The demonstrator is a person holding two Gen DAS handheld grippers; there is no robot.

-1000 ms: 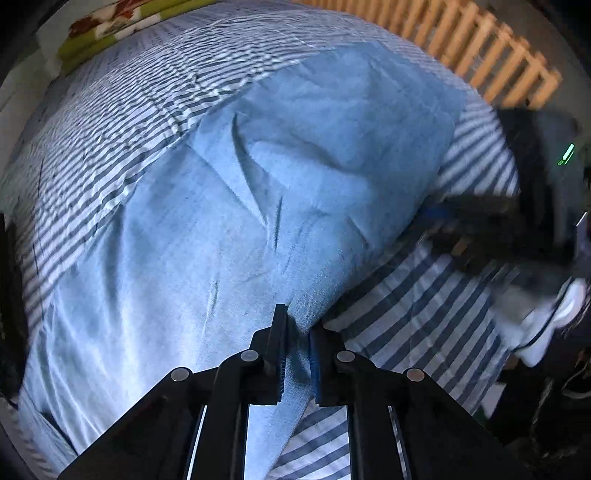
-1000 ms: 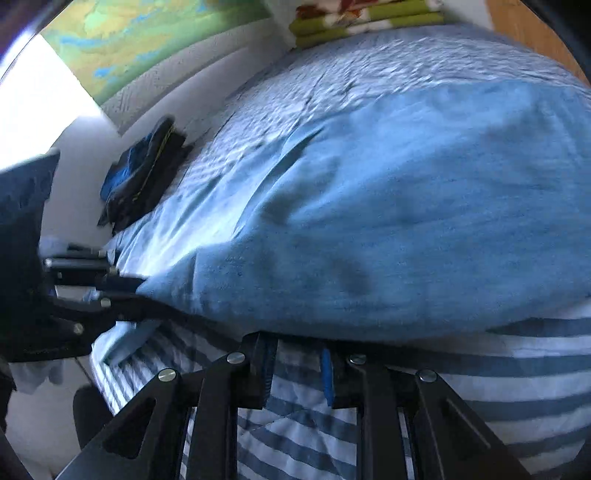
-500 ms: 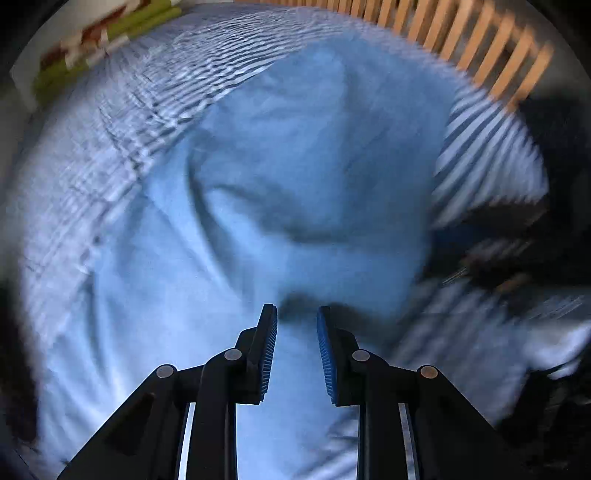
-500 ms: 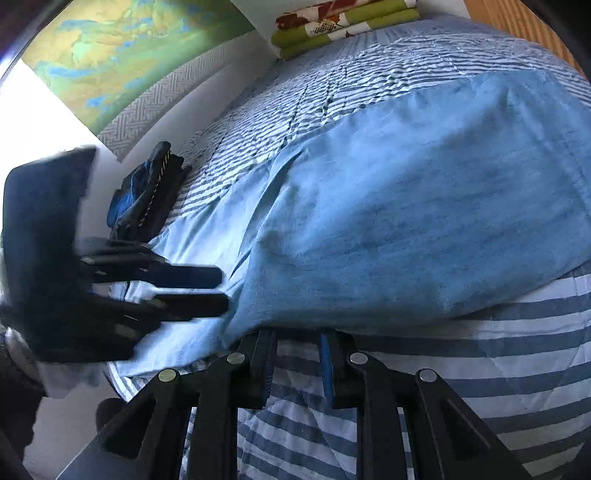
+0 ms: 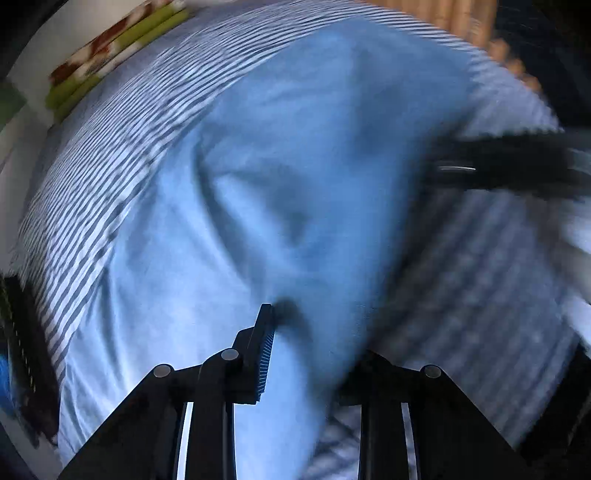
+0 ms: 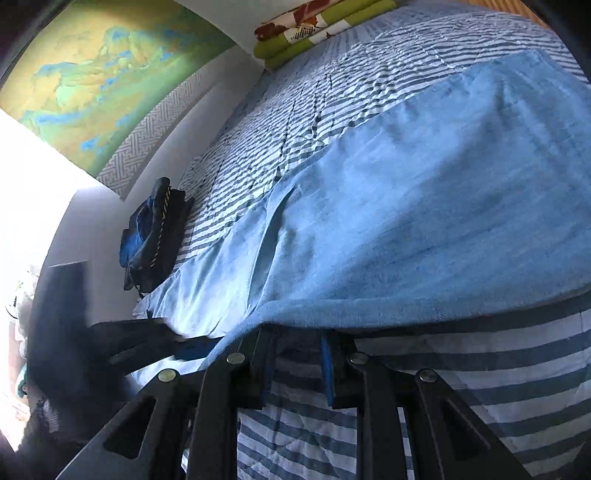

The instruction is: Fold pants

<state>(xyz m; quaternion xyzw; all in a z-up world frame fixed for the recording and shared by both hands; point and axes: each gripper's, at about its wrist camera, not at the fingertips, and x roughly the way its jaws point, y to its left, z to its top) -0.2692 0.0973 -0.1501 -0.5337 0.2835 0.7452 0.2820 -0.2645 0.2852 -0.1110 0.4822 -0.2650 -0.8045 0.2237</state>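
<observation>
Blue pants [image 6: 424, 206] lying flat on the striped bed [image 6: 369, 85]. Left gripper [image 5: 310, 347] low over the cloth, jaws opening, a fold of pants loose between them. Right gripper [image 6: 295, 363] at the near hem, jaws close together; cannot tell if pinching it.

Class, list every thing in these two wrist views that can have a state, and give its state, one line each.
Blue pants: spread on the bed, one layer folded over, edge wrinkled.
Left gripper: jaws opening, pants fabric draped between them.
Right gripper: jaws slightly apart at the pants' near edge; whether they pinch it is hidden.
Striped quilt: laid flat under the pants.
Dark clothes: piled by the wall.
Green floral bedding: folded and stacked.
</observation>
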